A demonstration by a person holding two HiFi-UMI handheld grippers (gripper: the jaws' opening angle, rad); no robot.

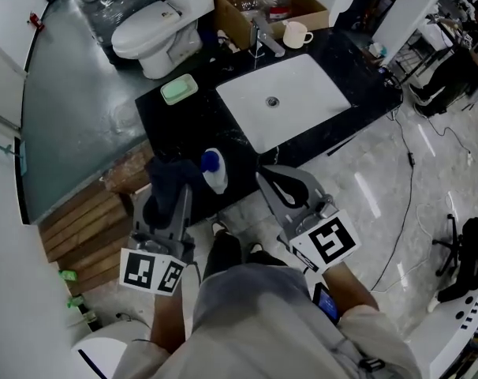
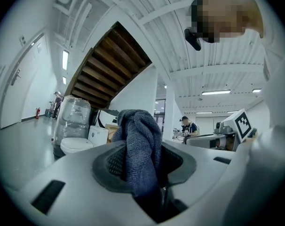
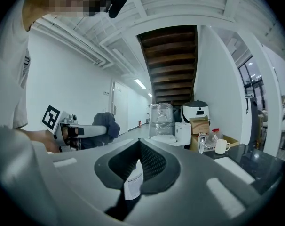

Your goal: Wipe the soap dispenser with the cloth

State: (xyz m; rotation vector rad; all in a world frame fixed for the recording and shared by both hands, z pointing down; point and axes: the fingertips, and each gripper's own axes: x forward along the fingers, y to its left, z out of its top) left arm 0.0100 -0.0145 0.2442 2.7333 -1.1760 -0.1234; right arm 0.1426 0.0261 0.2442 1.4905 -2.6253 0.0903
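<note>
Your left gripper was clamped on the dark cloth, your right gripper closed with only a small white tag between its jaws, and the upright soap dispenser stood between them at the counter's front edge, nearest the cloth.

Bunched dark blue cloth; blue-capped white soap dispenser just beside.
</note>
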